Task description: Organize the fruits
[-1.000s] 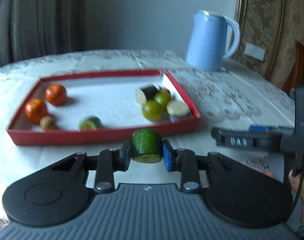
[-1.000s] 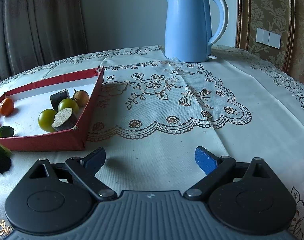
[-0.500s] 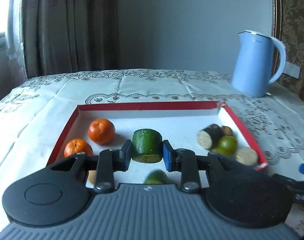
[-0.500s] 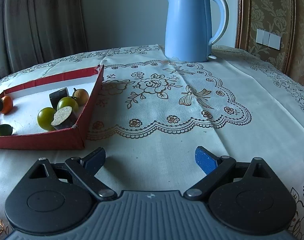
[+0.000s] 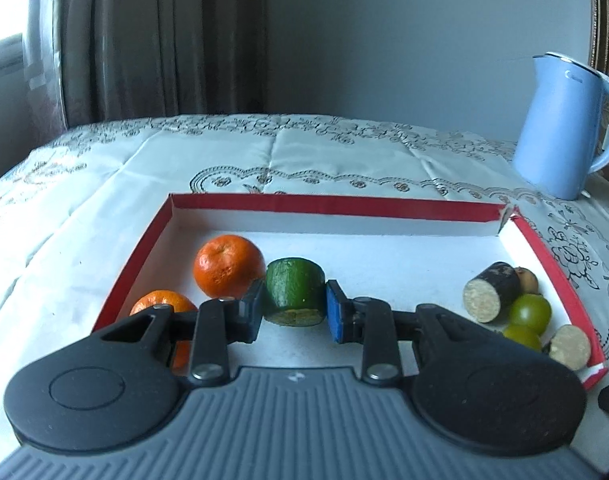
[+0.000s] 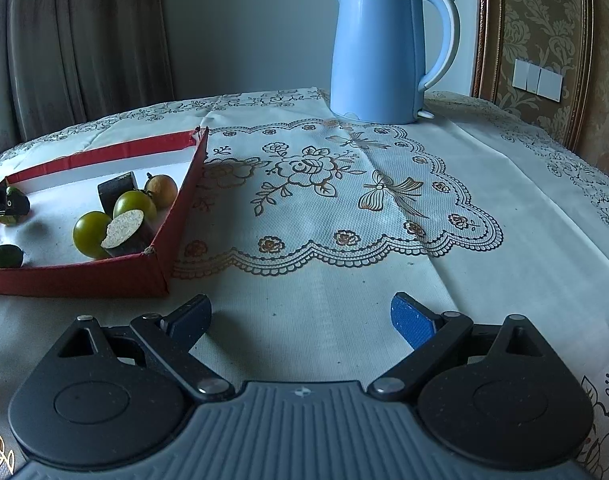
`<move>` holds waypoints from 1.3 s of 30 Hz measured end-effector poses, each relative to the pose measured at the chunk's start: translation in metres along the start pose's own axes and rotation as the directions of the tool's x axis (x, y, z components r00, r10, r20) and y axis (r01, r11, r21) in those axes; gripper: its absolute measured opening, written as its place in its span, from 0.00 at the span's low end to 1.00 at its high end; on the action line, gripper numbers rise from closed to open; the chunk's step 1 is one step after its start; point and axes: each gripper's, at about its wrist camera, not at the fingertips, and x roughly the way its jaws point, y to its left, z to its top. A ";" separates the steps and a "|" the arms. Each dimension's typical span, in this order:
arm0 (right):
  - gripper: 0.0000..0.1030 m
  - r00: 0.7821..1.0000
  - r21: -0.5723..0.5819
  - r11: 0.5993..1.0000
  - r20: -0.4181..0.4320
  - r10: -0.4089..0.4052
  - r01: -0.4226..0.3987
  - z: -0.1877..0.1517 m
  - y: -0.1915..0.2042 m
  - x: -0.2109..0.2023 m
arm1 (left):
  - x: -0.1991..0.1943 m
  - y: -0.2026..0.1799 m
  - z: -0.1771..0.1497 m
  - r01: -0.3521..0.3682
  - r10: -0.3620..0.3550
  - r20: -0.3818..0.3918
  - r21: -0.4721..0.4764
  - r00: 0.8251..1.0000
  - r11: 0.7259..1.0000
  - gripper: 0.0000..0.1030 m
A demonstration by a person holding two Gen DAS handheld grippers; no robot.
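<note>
My left gripper (image 5: 294,306) is shut on a green cucumber piece (image 5: 294,296) and holds it low over the red tray (image 5: 336,203), next to two oranges (image 5: 228,266) at the tray's left. Two dark sugarcane chunks (image 5: 490,292), two green round fruits (image 5: 530,314) and a small brown fruit (image 5: 528,278) lie at the tray's right end. My right gripper (image 6: 300,316) is open and empty over the tablecloth, right of the tray (image 6: 176,216). The left gripper's tip (image 6: 8,202) shows at that view's left edge.
A blue kettle (image 6: 378,48) stands at the back of the table, also in the left wrist view (image 5: 560,128). Another green piece (image 6: 2,256) lies at the tray's front. A lace cloth (image 6: 344,200) covers the table; curtains and a wall stand behind.
My left gripper has carried the cucumber piece from in front of the tray to over its inside, near the oranges, and lower. The right gripper has stayed still.
</note>
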 end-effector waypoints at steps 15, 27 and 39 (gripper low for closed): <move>0.94 1.000 -0.001 1.000 -0.001 -0.001 0.001 0.000 0.000 0.000 | 0.010 0.006 -0.003 -0.002 0.002 -0.030 -0.020 1.000 1.000 0.33; 0.95 1.000 -0.001 1.000 -0.002 -0.002 0.002 0.001 0.000 0.000 | -0.014 0.011 -0.012 -0.018 0.018 0.013 -0.012 1.000 1.000 0.73; 0.95 1.000 -0.003 1.000 -0.003 -0.004 0.004 0.001 0.001 0.000 | -0.056 0.017 -0.032 0.007 -0.006 0.038 -0.016 0.999 1.000 0.81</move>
